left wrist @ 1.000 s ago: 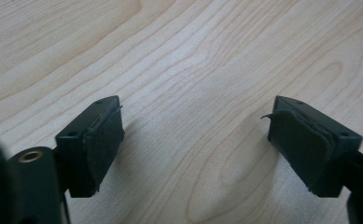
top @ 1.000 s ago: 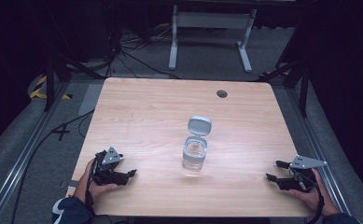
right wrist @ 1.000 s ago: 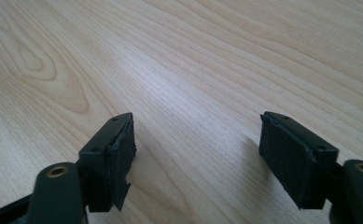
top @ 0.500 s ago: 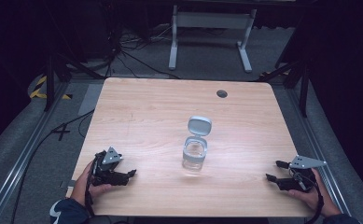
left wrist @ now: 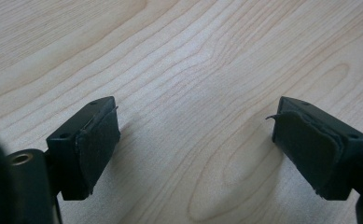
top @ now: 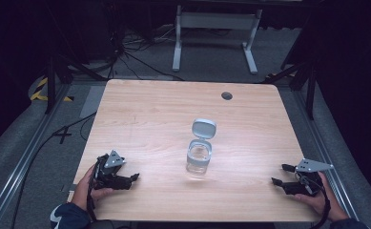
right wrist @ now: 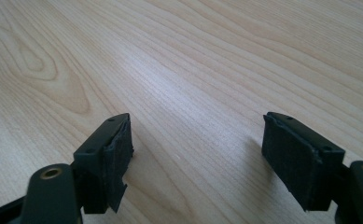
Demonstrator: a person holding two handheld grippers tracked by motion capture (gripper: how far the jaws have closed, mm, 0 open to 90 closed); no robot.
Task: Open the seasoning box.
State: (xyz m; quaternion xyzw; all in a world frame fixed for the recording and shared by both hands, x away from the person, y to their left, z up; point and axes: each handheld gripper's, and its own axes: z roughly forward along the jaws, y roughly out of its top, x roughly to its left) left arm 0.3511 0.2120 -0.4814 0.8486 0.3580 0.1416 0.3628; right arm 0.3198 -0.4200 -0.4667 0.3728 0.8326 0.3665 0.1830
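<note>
- Between both claws, mid-table: jar [top: 199, 157] w/ flip lid [top: 204, 129] up, untouched
- L claw [top: 126, 179] & R claw [top: 281, 176] wide, empty
- No change since 1 s ago; reach not begun

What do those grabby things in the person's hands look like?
Each hand holds a black two-jaw gripper: the left gripper and the right gripper. Each has a grey three-cornered plate on top and a black cable trailing off. The jaws are blocky, with dark, slightly frayed rubbery pads. The person wears dark blue sleeves.
</note>
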